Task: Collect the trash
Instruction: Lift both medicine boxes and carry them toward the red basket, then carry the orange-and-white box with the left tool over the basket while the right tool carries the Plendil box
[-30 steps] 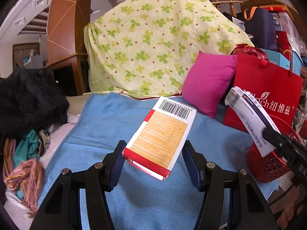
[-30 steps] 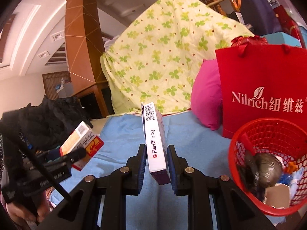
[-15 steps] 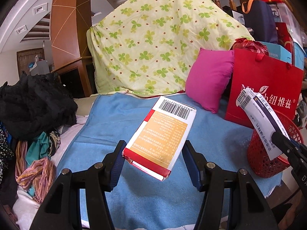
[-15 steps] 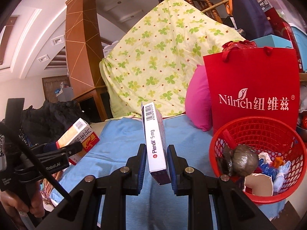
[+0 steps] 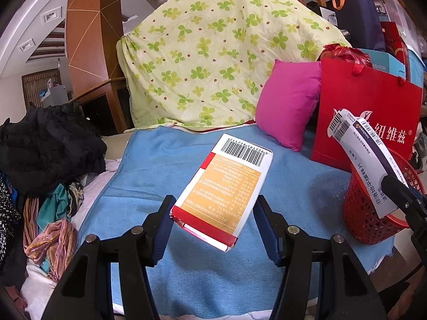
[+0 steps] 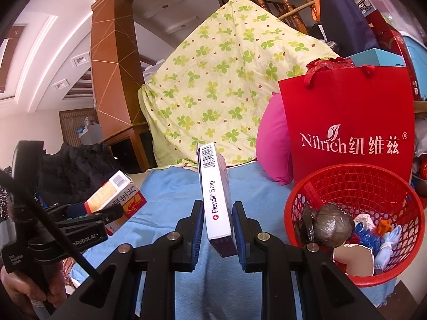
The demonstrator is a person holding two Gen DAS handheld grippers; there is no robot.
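Observation:
My left gripper (image 5: 213, 208) is shut on a red, orange and white medicine box (image 5: 224, 186) with a barcode, held tilted above the blue cloth (image 5: 160, 165). My right gripper (image 6: 217, 209) is shut on a slim white and purple Plendil box (image 6: 214, 184), held on edge and upright. A red mesh basket (image 6: 347, 178) with several pieces of trash in it stands just right of the right gripper. The left wrist view shows the same basket (image 5: 365, 213) at the right, behind the Plendil box (image 5: 368, 160). In the right wrist view the left gripper's box (image 6: 114, 194) hangs at the left.
A red paper bag (image 6: 347, 122) and a pink cushion (image 5: 288, 104) stand behind the basket. A clover-print sheet (image 5: 213, 53) drapes the back. Dark clothes (image 5: 45, 146) pile up at the left. A hand (image 6: 26, 290) holds the left gripper.
Both grippers have shifted a little sideways with their boxes still gripped. The basket now shows more fully and nearer the middle in the right wrist view.

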